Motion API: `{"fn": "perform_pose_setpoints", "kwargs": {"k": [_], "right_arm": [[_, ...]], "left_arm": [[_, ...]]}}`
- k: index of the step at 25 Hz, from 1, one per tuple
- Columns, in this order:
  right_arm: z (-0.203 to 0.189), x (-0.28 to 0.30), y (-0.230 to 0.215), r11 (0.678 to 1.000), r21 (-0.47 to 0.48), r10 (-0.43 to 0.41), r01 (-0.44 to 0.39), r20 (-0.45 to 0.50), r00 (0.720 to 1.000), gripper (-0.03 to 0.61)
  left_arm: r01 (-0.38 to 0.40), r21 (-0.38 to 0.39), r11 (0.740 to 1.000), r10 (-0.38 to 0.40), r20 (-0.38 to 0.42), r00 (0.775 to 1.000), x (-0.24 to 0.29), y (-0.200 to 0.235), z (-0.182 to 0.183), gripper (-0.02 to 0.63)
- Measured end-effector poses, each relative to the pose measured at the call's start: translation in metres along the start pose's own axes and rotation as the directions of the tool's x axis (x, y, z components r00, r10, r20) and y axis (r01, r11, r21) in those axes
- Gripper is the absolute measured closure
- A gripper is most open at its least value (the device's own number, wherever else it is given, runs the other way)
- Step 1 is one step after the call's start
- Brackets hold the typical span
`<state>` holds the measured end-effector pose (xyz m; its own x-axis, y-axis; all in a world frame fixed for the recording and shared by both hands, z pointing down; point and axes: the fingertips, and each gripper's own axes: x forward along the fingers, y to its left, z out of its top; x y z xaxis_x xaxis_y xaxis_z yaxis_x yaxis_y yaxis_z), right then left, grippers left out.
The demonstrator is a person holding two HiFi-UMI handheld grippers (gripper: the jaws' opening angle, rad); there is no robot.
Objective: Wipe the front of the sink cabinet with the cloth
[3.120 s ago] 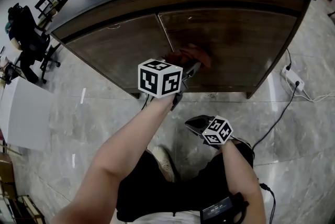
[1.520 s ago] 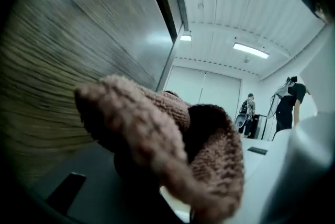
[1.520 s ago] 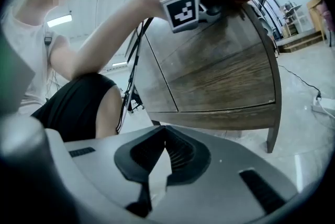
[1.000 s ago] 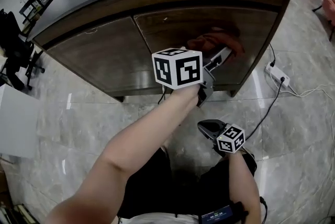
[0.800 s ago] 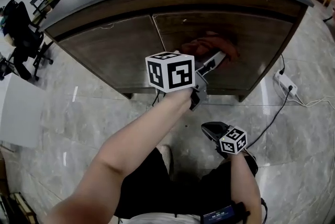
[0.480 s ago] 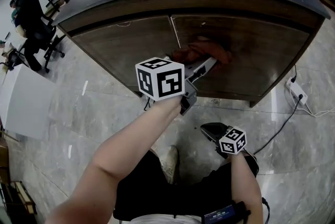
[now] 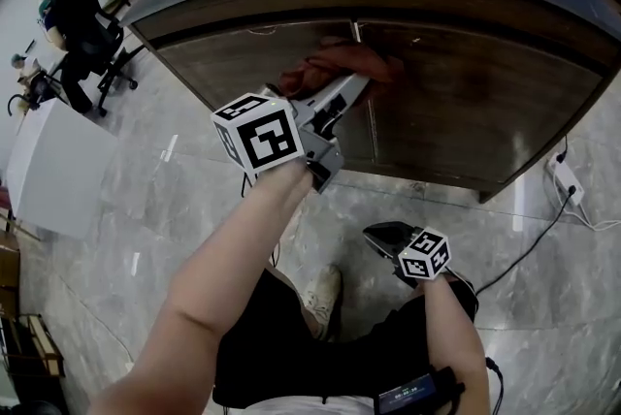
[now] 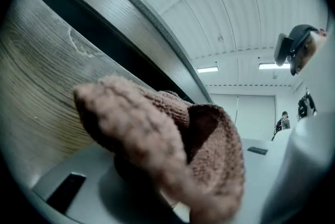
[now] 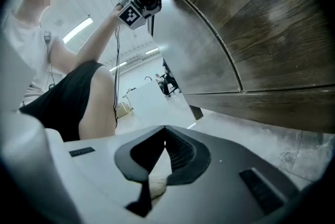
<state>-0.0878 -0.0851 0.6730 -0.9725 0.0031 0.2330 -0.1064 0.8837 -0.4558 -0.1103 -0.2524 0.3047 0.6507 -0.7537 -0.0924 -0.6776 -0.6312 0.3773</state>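
Between the left gripper's (image 7: 355,85) clamped fingers, the reddish knitted cloth (image 7: 328,66) bunches against the cabinet door (image 7: 456,108); loose folds beyond the tips could drag it free. The right gripper (image 7: 378,234) is closed on nothing.

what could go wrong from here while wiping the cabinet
1. The cloth sits bunched in the left claw; it might slip, letting the claw scrape the cabinet.
2. It lies at the door seam and could snag there.
3. The power strip on the floor could trip the person if they step right.
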Motion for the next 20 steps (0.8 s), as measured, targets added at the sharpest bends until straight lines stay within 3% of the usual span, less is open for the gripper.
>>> {"fn": "perform_pose_setpoints", "kwargs": {"k": [4, 9, 20], "right_arm": [[0.000, -0.013, -0.001, 0.999, 0.000, -0.040, 0.040, 0.003, 0.999, 0.566], [0.001, -0.045, -0.014, 0.993, 0.023, -0.116, 0.115, 0.043, 0.992, 0.566], [0.020, -0.061, -0.001, 0.990, 0.020, -0.138, 0.137, 0.115, 0.984, 0.566]], "left_arm": [[0.005, -0.022, 1.000, -0.005, 0.006, 1.000, 0.016, -0.010, 0.002, 0.494], [-0.076, 0.015, 0.997, 0.076, 0.028, 0.997, 0.025, -0.014, 0.001, 0.495], [0.040, 0.201, 0.979, -0.026, -0.075, 0.997, 0.091, -0.080, -0.034, 0.495]]}}
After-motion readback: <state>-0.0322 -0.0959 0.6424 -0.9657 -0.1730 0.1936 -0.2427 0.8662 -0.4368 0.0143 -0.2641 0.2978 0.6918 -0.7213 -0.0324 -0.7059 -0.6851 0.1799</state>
